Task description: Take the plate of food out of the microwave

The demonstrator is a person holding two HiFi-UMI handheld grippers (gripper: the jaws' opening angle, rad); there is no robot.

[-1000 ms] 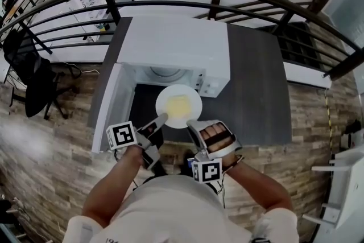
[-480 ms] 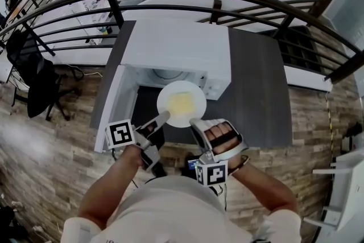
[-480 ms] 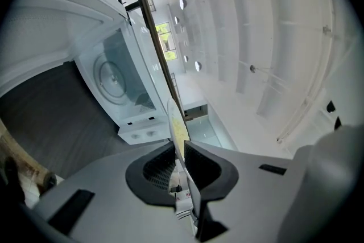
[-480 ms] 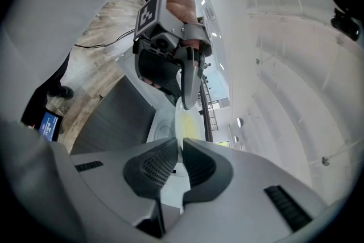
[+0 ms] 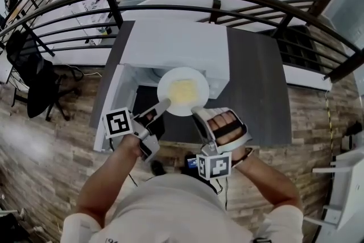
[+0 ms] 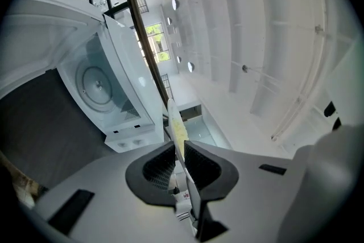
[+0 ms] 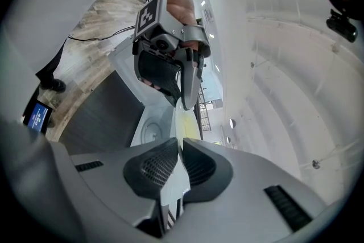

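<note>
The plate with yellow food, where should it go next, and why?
Probably sideways to the dark table right of the microwave, kept level: the left gripper and right gripper pinch the rim of the plate, which hangs outside the open microwave.

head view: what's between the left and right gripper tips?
Only the white plate of yellow food. The left gripper and right gripper each clamp its rim, as the head view shows.

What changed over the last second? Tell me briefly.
The plate, carried by the left gripper and right gripper, rose and now overlaps the microwave front in the head view. Both grippers' jaws stay shut on its rim; the microwave door stays open.
</note>
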